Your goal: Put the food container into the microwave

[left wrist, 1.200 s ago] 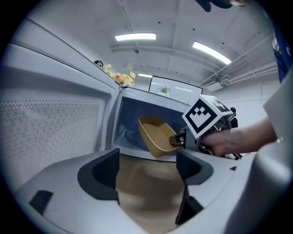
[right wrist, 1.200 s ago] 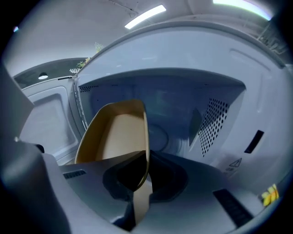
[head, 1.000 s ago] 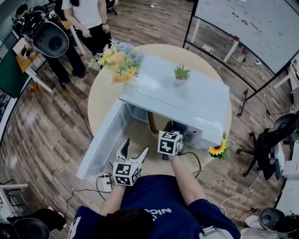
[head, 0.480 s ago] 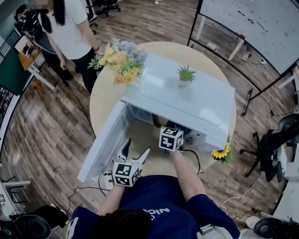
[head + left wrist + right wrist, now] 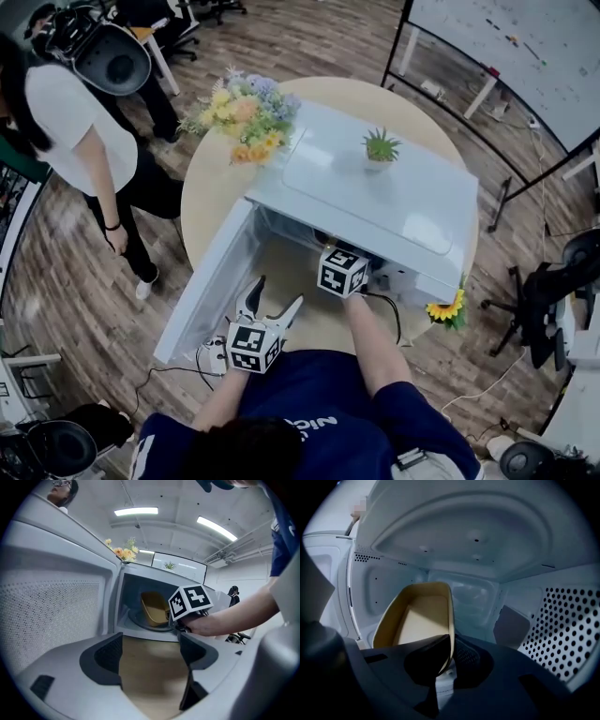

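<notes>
The white microwave (image 5: 375, 202) stands on the round table with its door (image 5: 202, 291) swung open to the left. A tan, empty food container (image 5: 417, 620) is inside the cavity, tilted up on its edge. My right gripper (image 5: 449, 660) reaches into the cavity and is shut on the container's right rim; its marker cube (image 5: 341, 271) shows at the opening. From the left gripper view the food container (image 5: 154, 609) shows over the turntable (image 5: 147, 623). My left gripper (image 5: 272, 305) hovers outside in front of the door, open and holding nothing.
Flowers (image 5: 246, 114) and a small potted plant (image 5: 380, 147) sit on and beside the microwave top. A sunflower (image 5: 448, 306) hangs at the table's right edge. A power strip (image 5: 212, 354) lies near the door. A person (image 5: 80, 141) stands at the left.
My right gripper has pushed deeper into the microwave with the container. The left gripper has stayed put. The person at the left has walked closer along the table's side.
</notes>
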Demonstrator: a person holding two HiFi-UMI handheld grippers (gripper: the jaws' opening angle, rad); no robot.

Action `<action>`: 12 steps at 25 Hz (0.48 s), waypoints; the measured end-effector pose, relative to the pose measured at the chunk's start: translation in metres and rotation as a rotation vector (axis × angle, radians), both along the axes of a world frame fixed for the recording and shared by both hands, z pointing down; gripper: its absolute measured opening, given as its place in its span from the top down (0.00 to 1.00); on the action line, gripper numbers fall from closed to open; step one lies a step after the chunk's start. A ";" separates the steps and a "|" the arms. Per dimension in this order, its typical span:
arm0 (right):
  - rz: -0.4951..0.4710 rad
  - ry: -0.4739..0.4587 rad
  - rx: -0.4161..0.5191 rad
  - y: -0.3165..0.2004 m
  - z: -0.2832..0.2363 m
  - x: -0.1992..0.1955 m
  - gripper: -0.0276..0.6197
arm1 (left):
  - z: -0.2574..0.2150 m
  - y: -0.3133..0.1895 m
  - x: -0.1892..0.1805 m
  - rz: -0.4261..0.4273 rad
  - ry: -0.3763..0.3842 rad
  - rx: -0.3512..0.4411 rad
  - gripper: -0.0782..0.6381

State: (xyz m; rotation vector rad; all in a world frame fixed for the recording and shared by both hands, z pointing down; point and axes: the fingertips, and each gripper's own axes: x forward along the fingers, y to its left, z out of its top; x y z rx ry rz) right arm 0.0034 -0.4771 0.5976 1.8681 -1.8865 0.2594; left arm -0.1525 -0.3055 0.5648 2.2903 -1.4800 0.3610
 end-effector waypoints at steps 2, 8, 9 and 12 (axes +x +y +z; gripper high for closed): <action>-0.003 0.002 0.002 -0.001 0.001 0.000 0.91 | 0.000 0.000 -0.003 -0.014 -0.007 0.005 0.36; -0.002 -0.023 0.025 -0.001 0.002 -0.001 0.81 | 0.004 0.001 -0.007 -0.026 -0.016 -0.012 0.38; -0.002 -0.032 0.030 -0.002 0.001 -0.001 0.75 | 0.005 0.001 -0.006 -0.021 -0.021 -0.016 0.38; -0.013 -0.061 0.044 -0.005 -0.003 -0.003 0.64 | 0.005 0.000 -0.001 -0.010 -0.015 -0.018 0.38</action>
